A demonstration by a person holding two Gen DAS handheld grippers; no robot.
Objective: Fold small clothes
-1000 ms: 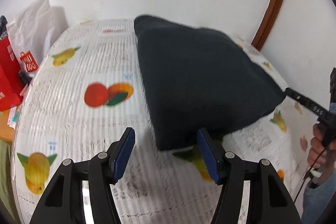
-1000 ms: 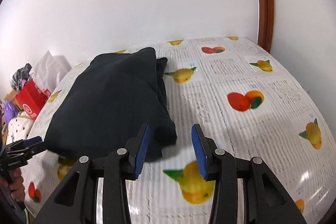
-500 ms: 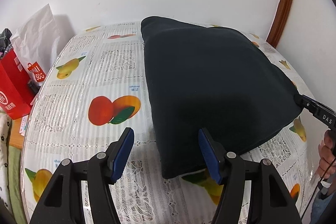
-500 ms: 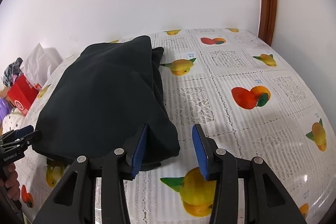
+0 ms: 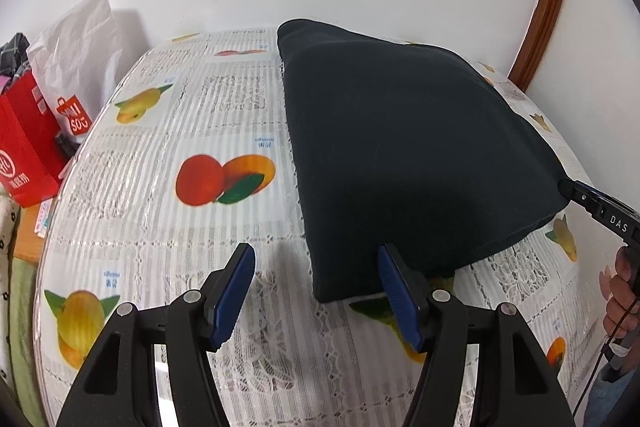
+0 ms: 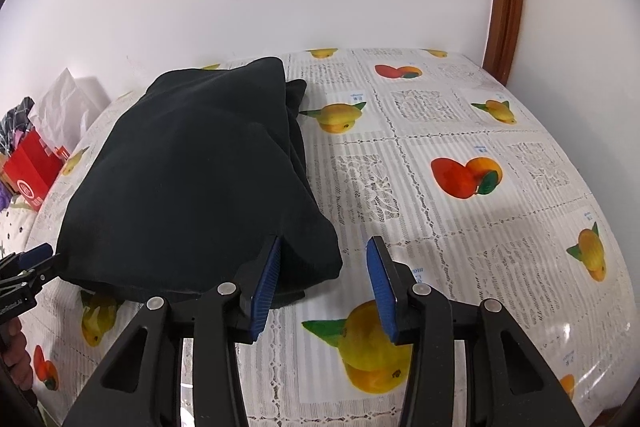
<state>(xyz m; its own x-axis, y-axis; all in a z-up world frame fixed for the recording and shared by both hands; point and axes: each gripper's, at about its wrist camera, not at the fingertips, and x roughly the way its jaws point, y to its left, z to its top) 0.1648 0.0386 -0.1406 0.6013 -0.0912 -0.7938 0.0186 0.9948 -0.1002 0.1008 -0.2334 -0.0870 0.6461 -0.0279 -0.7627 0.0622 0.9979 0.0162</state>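
Folded dark garment (image 5: 408, 155) lying on fruit-print table (image 5: 168, 211), centre-right of frame. Left hand-held gripper (image 5: 316, 291) spread at its near corner; right hand-held gripper (image 6: 322, 279) spread, nothing pinched.

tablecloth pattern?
White lace-look tablecloth printed with orange and yellow fruit pictures in squares; clearest in the right wrist view.

"DAS" on right hand-held gripper (image 5: 562, 187)
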